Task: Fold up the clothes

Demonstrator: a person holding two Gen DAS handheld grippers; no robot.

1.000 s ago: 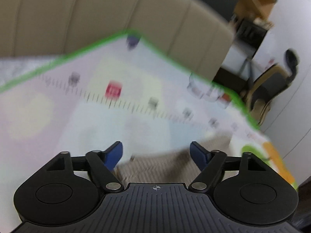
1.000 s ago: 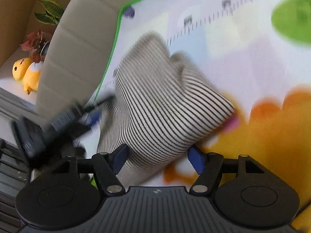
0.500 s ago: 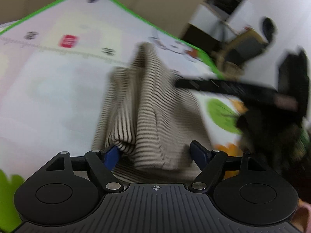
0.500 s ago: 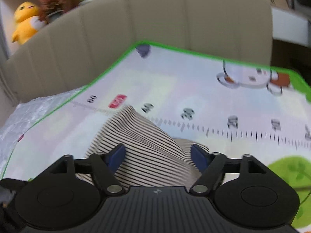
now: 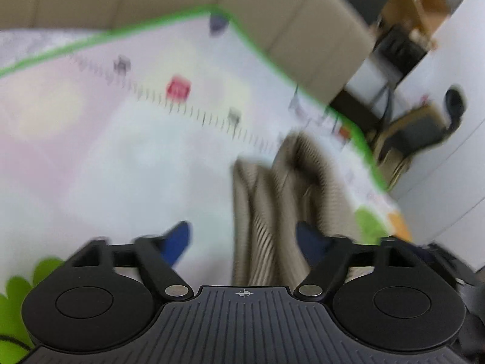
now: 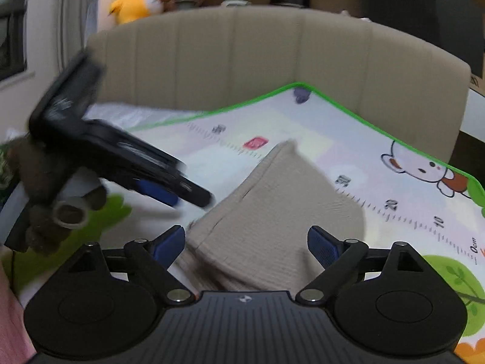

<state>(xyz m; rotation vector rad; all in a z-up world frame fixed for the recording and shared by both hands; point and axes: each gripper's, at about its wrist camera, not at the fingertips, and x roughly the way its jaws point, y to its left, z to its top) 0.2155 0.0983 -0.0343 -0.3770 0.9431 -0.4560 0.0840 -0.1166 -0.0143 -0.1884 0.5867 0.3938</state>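
Right wrist view: striped garment (image 6: 266, 221) bunched on play mat (image 6: 379, 157). Right gripper (image 6: 245, 242) opening, pads clear of cloth between them. Left gripper (image 5: 242, 238) closing; grip on cloth unclear.
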